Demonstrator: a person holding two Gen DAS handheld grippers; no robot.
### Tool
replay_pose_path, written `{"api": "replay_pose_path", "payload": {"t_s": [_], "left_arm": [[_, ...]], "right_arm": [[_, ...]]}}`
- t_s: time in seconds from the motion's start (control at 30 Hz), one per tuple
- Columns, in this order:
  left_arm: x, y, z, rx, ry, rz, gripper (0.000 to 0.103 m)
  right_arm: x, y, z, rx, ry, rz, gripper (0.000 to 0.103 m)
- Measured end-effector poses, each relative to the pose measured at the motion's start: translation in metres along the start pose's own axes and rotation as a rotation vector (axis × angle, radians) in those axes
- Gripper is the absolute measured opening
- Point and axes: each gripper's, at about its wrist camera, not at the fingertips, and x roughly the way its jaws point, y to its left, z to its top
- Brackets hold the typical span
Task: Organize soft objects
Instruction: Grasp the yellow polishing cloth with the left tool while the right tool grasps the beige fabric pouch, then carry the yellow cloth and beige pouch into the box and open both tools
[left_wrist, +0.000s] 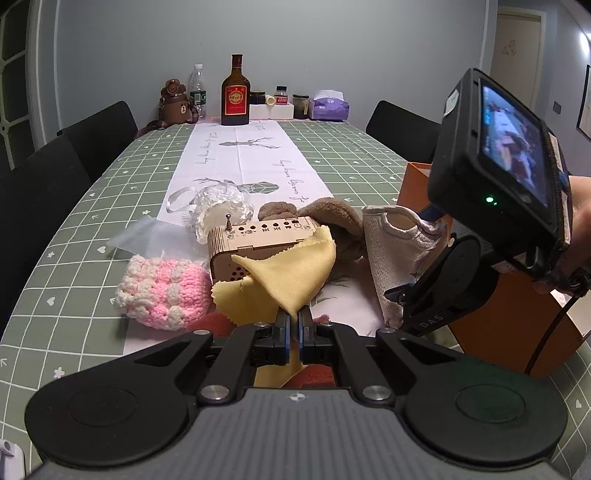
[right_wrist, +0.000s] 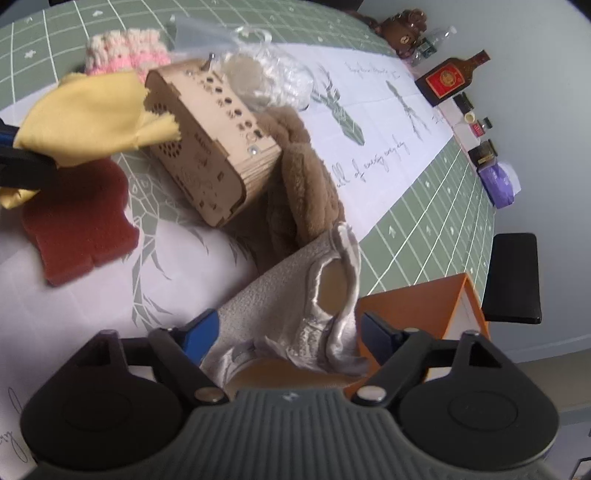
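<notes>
- Two grips are in play: my left gripper is clamped tight on a corner of the yellow cloth, which drapes forward from the pads over the front of the wooden radio box.
- My right gripper stands wide apart, its blue pads on either side of the whitish fabric pouch and not pressing it.
- That pouch lies straight ahead of the right pads, its long axis running away from them toward the brown plush; its looped strap is at the far end.
- The orange box sits just beside the pouch, on the right pad's side, so my right hand is the nearer one for dropping things in.
</notes>
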Motion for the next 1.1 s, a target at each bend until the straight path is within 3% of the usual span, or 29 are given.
{"api": "replay_pose_path", "payload": {"t_s": [0.07,0.13,0.3,0.53,1.1], "left_arm": [[0.001,-0.001,0.001,0.002,0.005,-0.005,0.004],[0.001,-0.001,0.002,0.007,0.005,-0.009,0.004],[0.0,-0.003,0.003,0.013,0.005,-0.004,0.004],[-0.009,-0.01,0.006,0.038,-0.005,0.001,0.004],[-0.058,-0.035,0.033,0.107,-0.096,0.046,0.004]], "right_arm": [[0.005,0.0,0.0,0.005,0.017,0.009,0.058],[0.01,-0.001,-0.001,0.022,0.037,0.011,0.029],[0.005,-0.01,-0.006,0.096,0.015,0.065,0.011],[-0.03,-0.018,-0.017,0.167,-0.085,0.061,0.009],[-0.16,-0.029,-0.049,0.234,-0.357,-0.034,0.009]]}}
